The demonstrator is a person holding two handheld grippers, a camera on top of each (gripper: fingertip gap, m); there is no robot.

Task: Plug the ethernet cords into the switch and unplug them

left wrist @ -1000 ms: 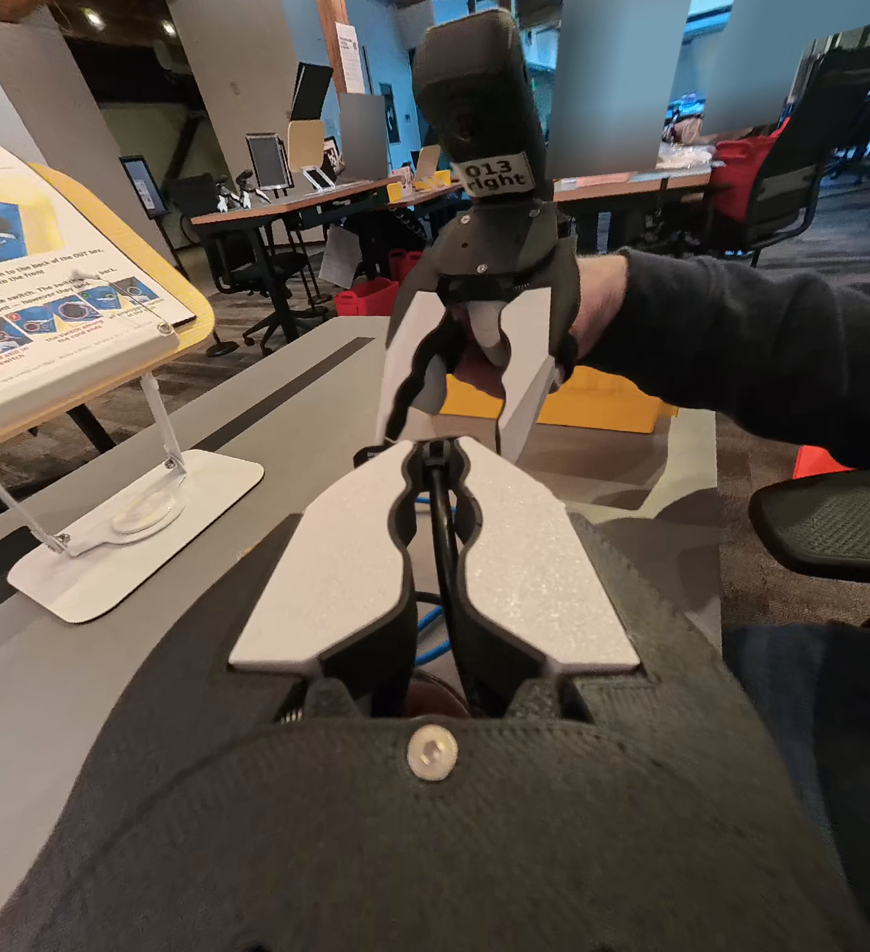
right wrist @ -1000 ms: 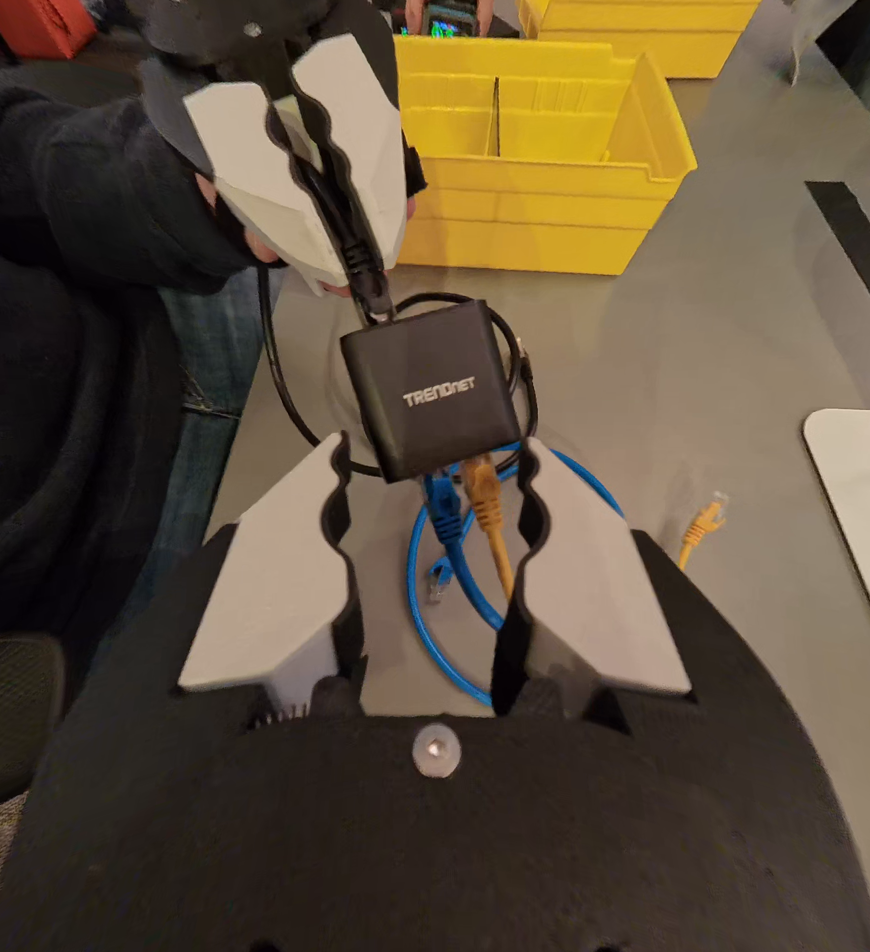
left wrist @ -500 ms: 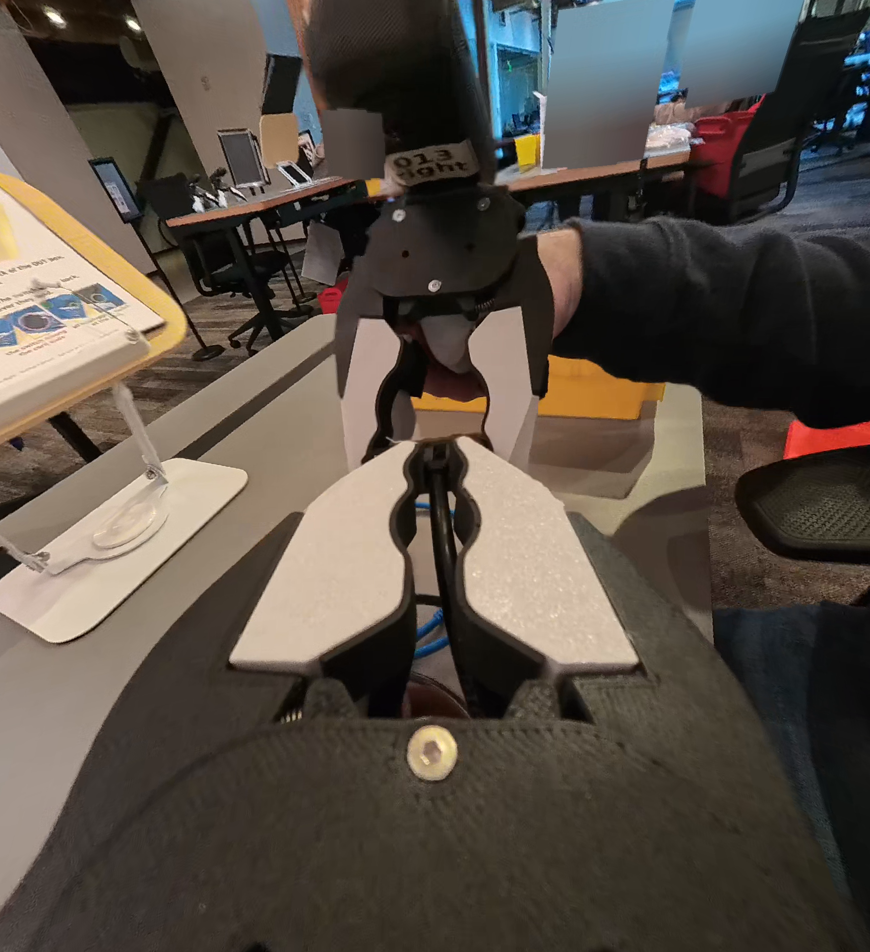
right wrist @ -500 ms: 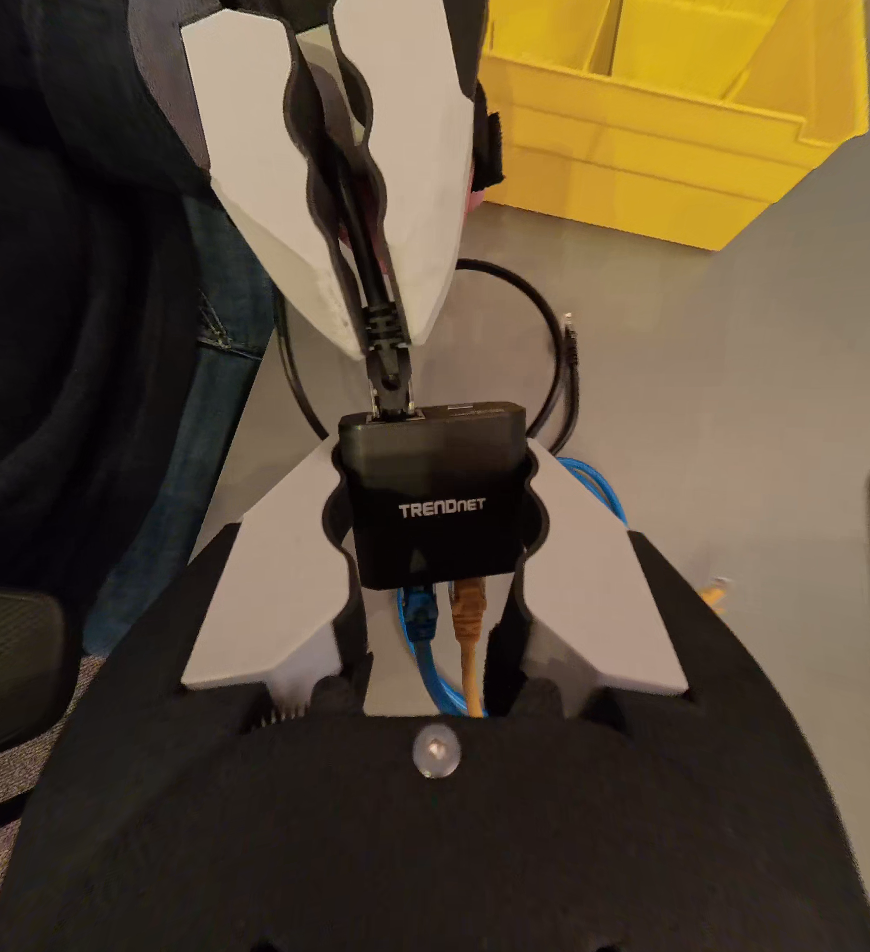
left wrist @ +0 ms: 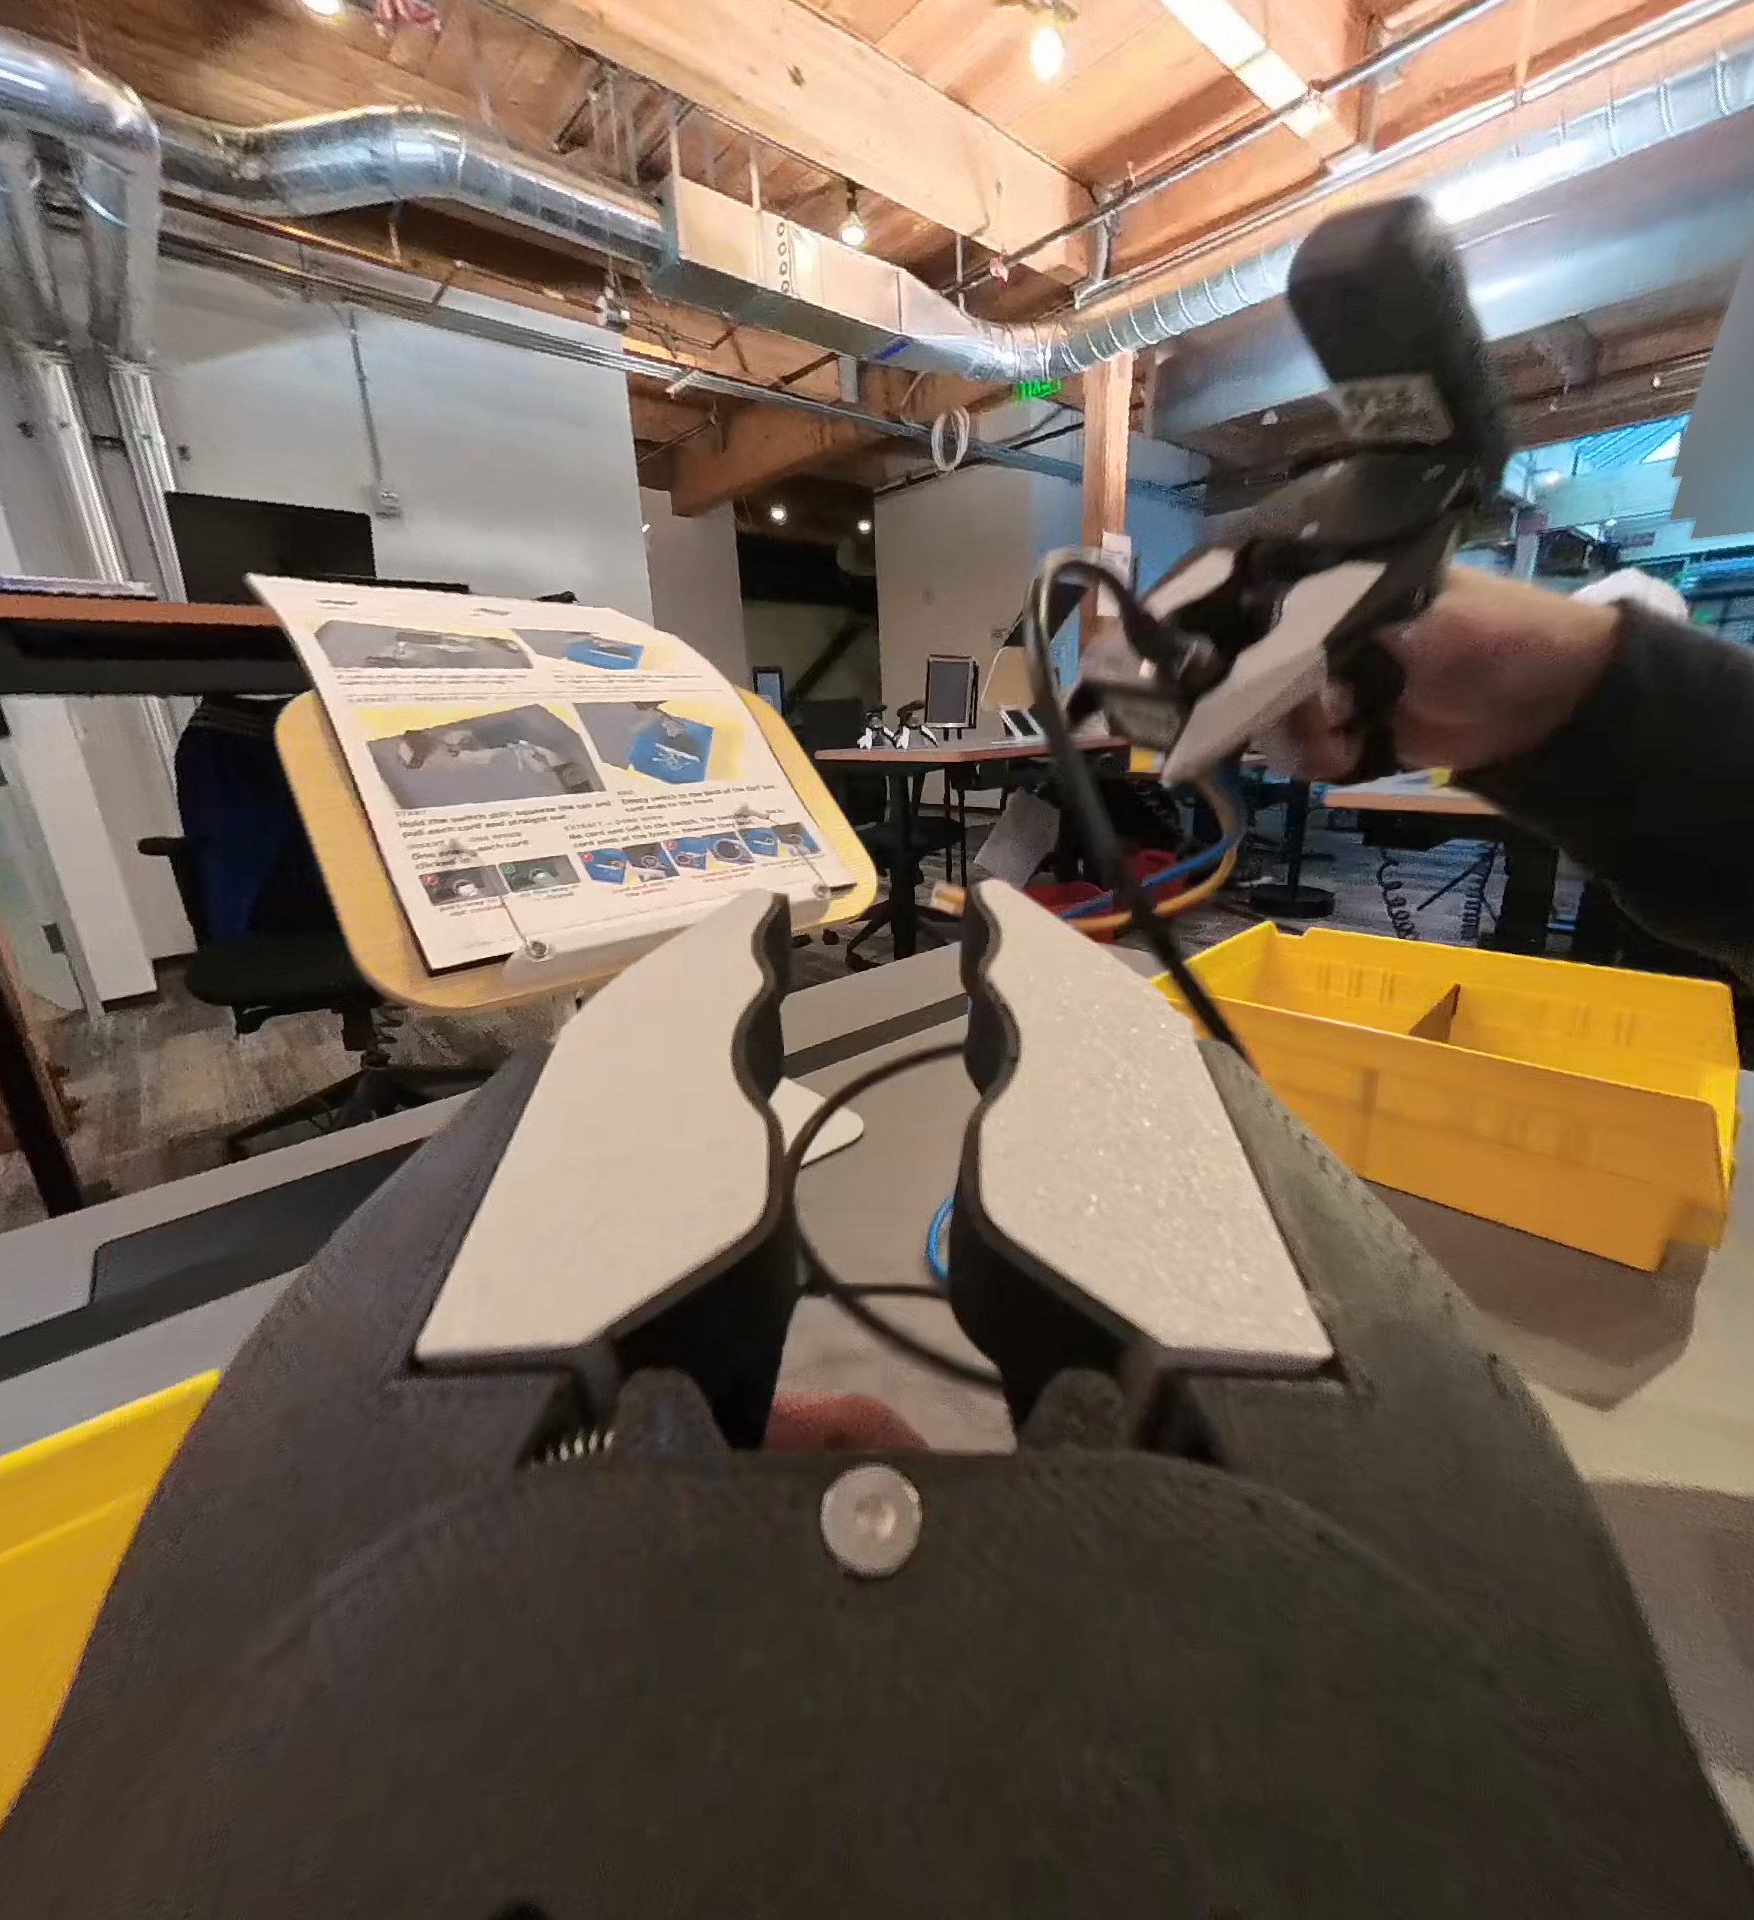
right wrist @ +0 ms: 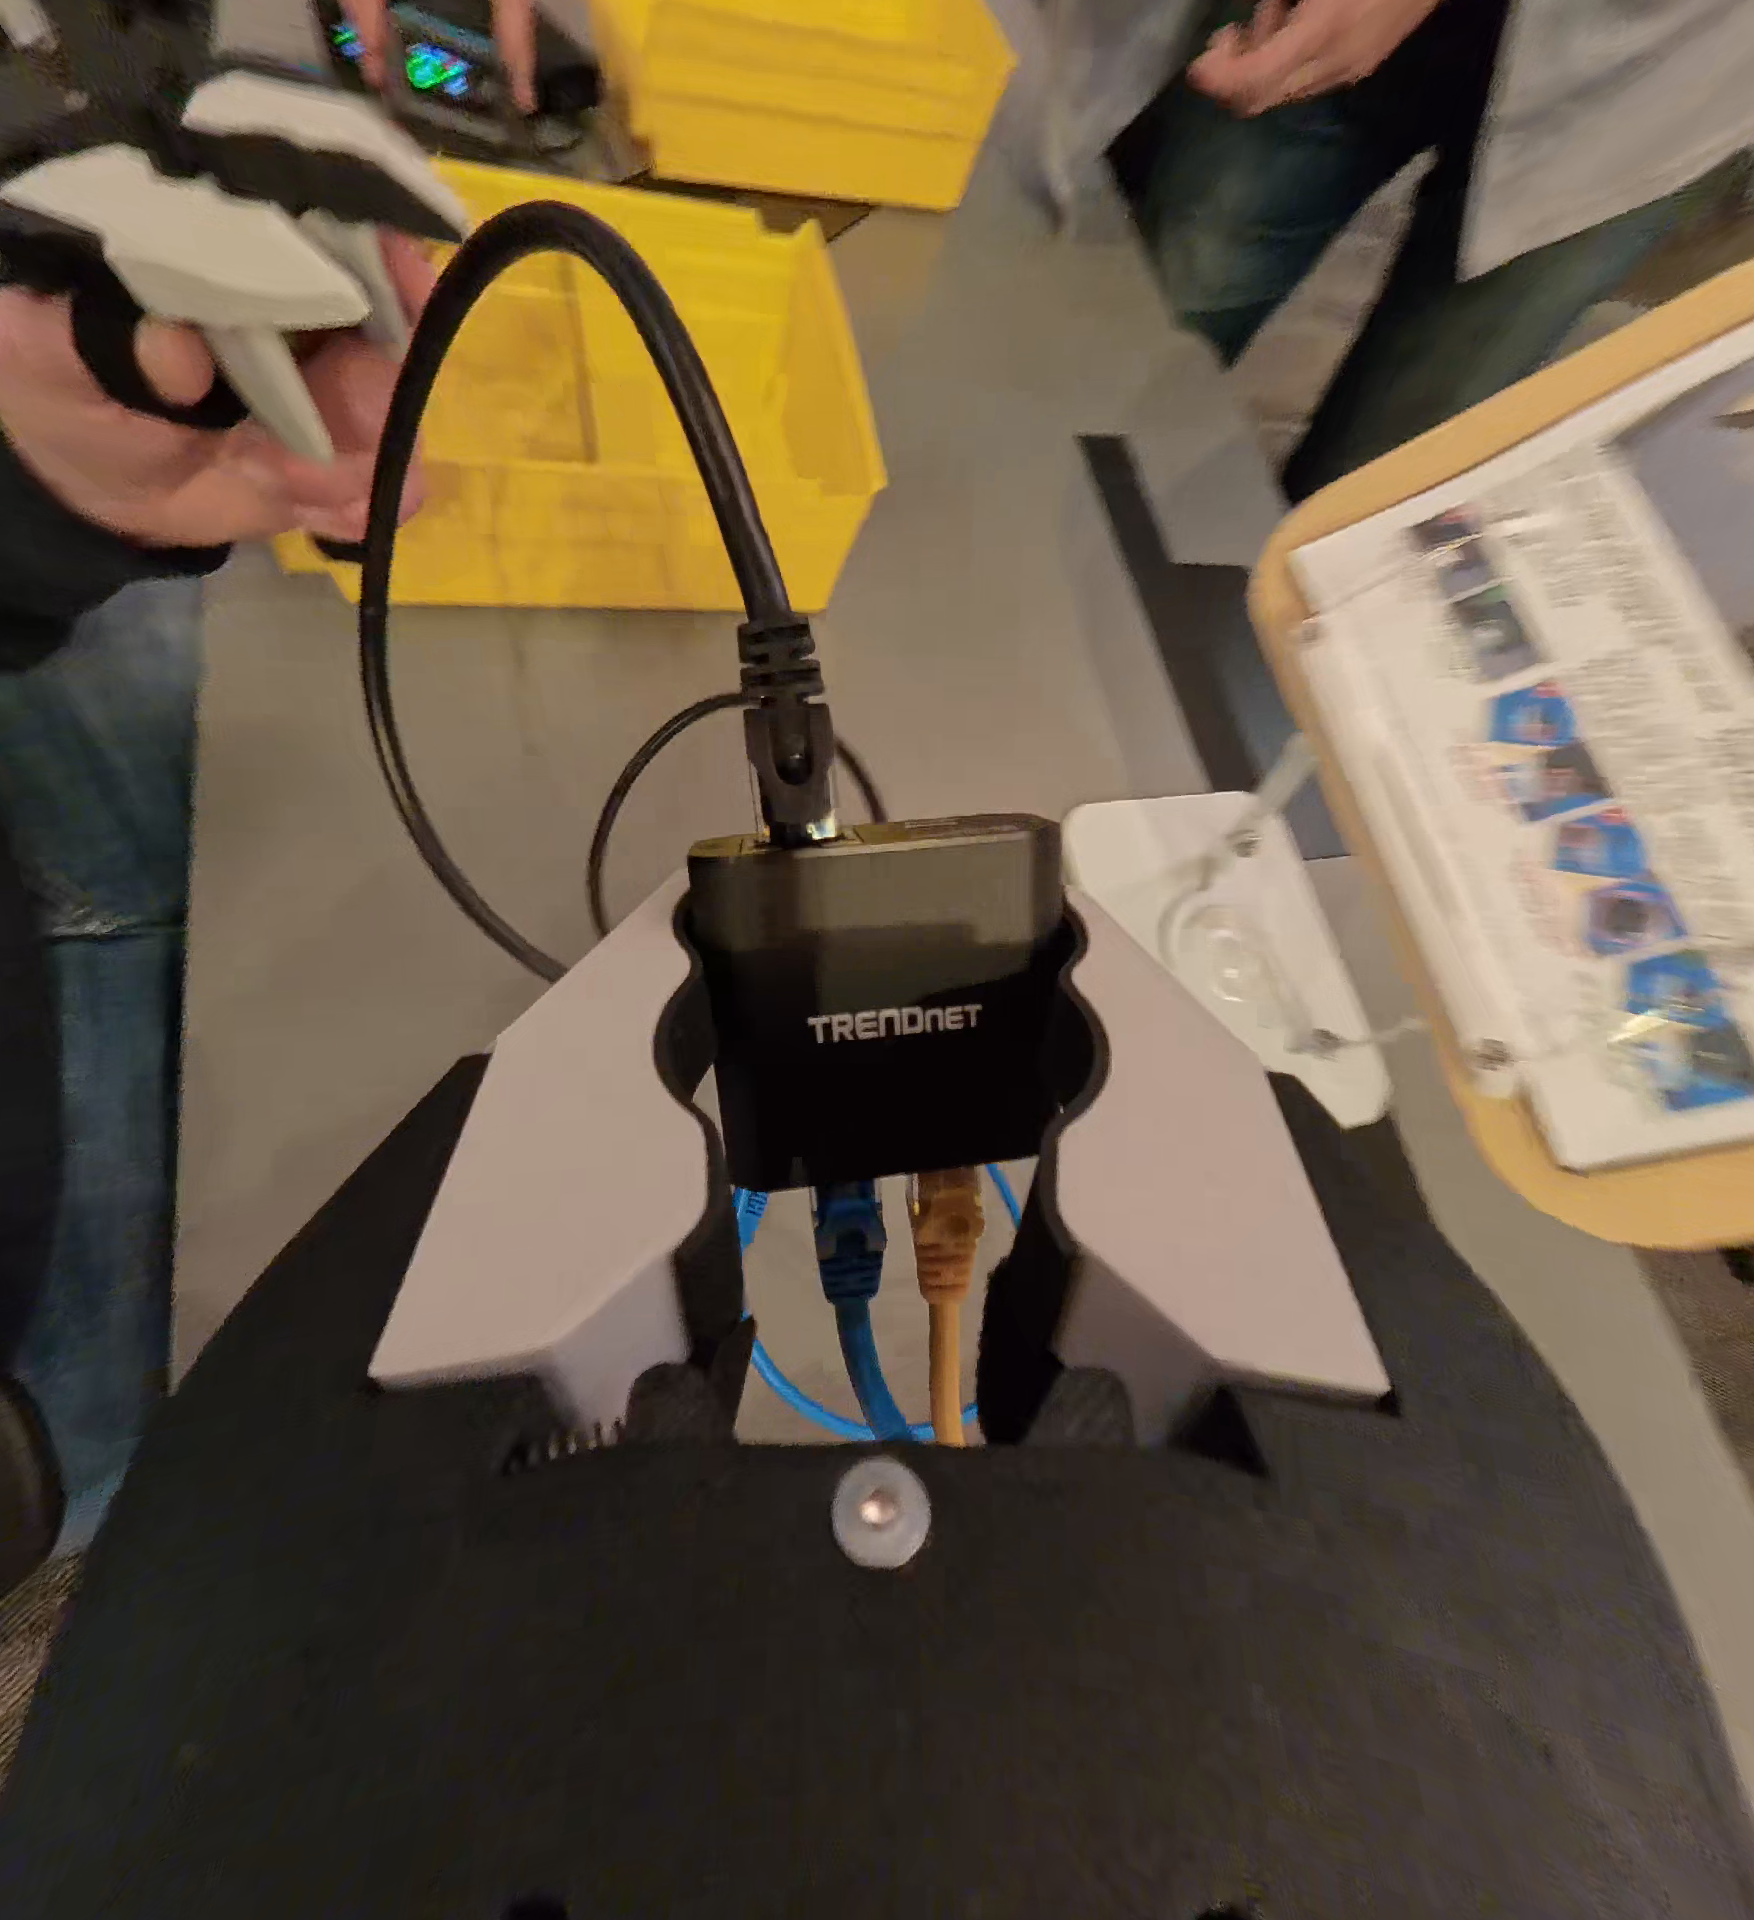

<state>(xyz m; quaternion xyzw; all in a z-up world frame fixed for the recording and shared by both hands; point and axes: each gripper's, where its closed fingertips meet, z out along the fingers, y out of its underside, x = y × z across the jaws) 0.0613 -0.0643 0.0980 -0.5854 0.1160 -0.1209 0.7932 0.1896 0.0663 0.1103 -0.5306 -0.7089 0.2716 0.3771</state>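
My right gripper (right wrist: pixel 878 904) is shut on the black switch (right wrist: pixel 883 1029) and holds it above the table. A black cord (right wrist: pixel 790 727) is plugged into the switch's far side and loops up and left. A blue cord (right wrist: pixel 852 1236) and an orange cord (right wrist: pixel 946 1226) are plugged into its near side. My left gripper (left wrist: pixel 873 914) is open and empty, apart from the cords. It also shows in the right wrist view (right wrist: pixel 411 270) at the upper left. In the left wrist view the right gripper (left wrist: pixel 1159 691) holds the switch (left wrist: pixel 1127 707) up at the right.
A yellow bin (right wrist: pixel 592 436) stands on the grey table beyond the switch and shows in the left wrist view (left wrist: pixel 1475 1101). A document stand (right wrist: pixel 1579 779) on a white base (right wrist: pixel 1216 914) is to the right. A person (right wrist: pixel 1475 156) stands beyond the table. Another yellow bin (left wrist: pixel 21 1610) is near left. Spacing between my two grippers at the tips: around 20 centimeters.
My left gripper let go of the black cord, opened and drew away. My right gripper shut on the switch and lifted it off the table with the three cords plugged in.
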